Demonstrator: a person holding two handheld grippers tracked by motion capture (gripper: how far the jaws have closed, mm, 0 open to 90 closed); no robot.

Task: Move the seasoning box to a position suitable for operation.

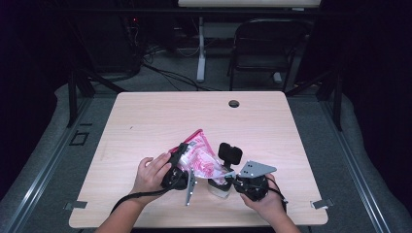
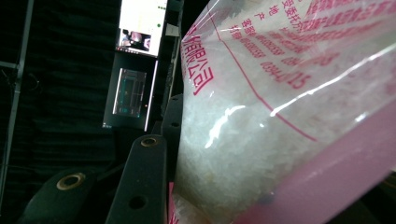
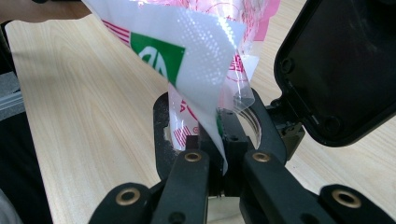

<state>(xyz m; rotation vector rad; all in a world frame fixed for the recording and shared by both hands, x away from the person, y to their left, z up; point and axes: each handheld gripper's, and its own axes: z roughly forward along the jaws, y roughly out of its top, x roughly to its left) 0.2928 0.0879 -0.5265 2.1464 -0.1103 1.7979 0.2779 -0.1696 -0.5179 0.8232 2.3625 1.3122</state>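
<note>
1. In the high view we see a light wooden table (image 1: 145, 121) with a person's two hands at its near edge. Our left gripper (image 1: 179, 156) lifts a clear plastic bag (image 1: 199, 156) with pink print and a pink edge, tilted above the tabletop. Our right gripper (image 1: 232, 178) reaches in from the right to the bag's lower end. Just under that end stands a small clear container (image 1: 218, 189), its black flip lid (image 1: 230, 154) standing open and upright behind it. A grey three-cornered plate tops the right gripper.

2. In the left gripper view the bag (image 2: 280, 116) sits close before the camera, full of white grains, with red lettering on its clear skin and a pink band at its lower side. One black jaw rises at the bottom left and the bag's side lies against it; the other jaw is hidden behind the bag, so we take this claw as clamped on the bag. A lit screen (image 2: 140, 28) glows in the dark background.

3. In the right gripper view our right gripper (image 3: 220, 140) has its jaws pinched together on the bag's corner (image 3: 205, 93), which shows a green mark on white film. Below the jaws we see the container's round black rim (image 3: 161, 135), and the open black lid (image 3: 341, 70) stands at the right.
</note>
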